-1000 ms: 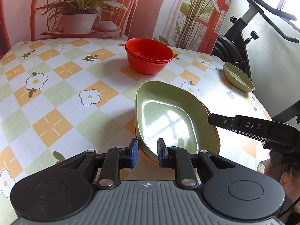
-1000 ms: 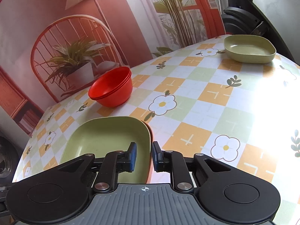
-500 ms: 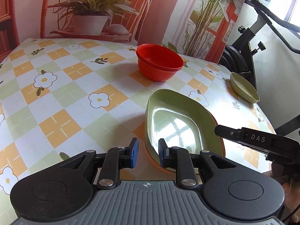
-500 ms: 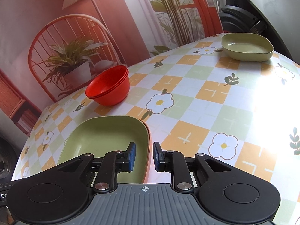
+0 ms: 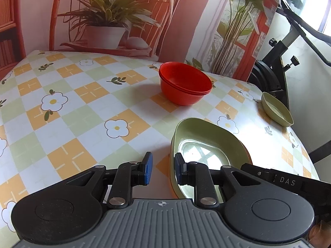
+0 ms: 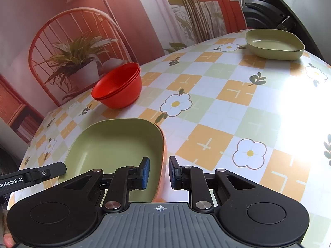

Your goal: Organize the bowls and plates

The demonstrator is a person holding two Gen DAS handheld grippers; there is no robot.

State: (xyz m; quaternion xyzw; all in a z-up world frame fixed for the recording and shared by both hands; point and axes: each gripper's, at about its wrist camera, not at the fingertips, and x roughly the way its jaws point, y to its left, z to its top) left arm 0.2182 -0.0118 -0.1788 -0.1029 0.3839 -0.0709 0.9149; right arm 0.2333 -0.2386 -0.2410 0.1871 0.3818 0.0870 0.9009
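The left tool [image 5: 161,168] is spread w/ nothing between its blue pads; the near rim of the big sage-green rounded-square plate [image 5: 204,153] lies just beside the right pad. This plate sits on an orange plate [image 6: 164,159], only its edge visible. The right tool [image 6: 158,171] is also spread, its pads on either side of the stack's rim, not pinching. The stack of red round plastic bowls [image 5: 185,85] stands at 12 o'clock on the checkered flower-print table [image 5: 82,111]. A second sage-green plate [image 6: 274,43] lies well apart at 1 o'clock, near the table edge.
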